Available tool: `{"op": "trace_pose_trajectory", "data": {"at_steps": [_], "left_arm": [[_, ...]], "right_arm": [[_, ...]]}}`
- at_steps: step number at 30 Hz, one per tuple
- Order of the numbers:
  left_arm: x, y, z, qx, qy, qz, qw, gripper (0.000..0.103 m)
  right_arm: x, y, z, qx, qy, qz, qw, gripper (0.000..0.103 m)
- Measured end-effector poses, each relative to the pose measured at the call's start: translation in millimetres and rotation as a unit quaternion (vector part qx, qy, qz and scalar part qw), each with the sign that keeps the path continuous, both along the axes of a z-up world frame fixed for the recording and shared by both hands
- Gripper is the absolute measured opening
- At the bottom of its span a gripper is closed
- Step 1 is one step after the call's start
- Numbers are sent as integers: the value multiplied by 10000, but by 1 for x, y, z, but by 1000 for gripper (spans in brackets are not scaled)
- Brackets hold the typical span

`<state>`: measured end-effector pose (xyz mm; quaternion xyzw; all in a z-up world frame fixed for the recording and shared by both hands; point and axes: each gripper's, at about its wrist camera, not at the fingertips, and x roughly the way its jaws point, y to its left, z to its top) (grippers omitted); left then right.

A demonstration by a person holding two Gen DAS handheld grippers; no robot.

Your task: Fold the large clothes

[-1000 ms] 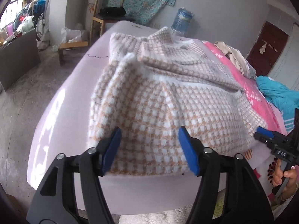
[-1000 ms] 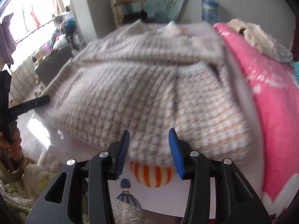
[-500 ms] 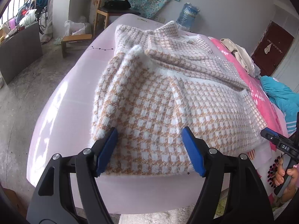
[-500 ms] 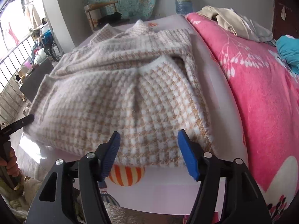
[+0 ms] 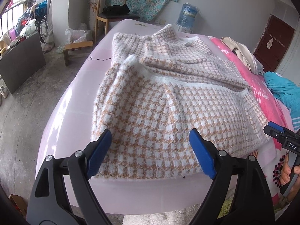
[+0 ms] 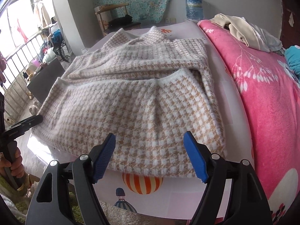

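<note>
A large tan-and-white houndstooth knit garment [image 5: 168, 101] lies folded over itself on the pale pink bed sheet [image 5: 75, 97]; it also shows in the right wrist view [image 6: 135, 101]. My left gripper [image 5: 150, 150] is open and empty, just above the garment's near left hem. My right gripper [image 6: 150, 155] is open and empty above the near right hem. Each gripper shows at the edge of the other's view: the right one [image 5: 281, 136] and the left one [image 6: 22, 125].
A pink flowered blanket [image 6: 266, 97] lies along the right of the bed, with a beige clothes pile [image 6: 243, 28] and a teal garment [image 5: 285, 91] on it. A wooden chair [image 5: 112, 9], a water bottle [image 5: 187, 16] and a low stool [image 5: 76, 48] stand beyond the bed.
Both grippers have drawn back toward the near edge of the bed. The right gripper's jaws have opened wider. The garment has settled flat on the bed.
</note>
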<state>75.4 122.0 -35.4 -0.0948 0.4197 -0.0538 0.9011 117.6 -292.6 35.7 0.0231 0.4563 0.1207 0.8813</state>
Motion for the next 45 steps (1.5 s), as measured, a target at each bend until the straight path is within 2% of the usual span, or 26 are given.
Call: {"op": "trace_pose_trajectory", "data": {"at_steps": [45], "left_arm": [[3,-22,6,584,77,-174,9981,83]], "right_arm": [[2,5,-1,11,43,65,10000,73]]}}
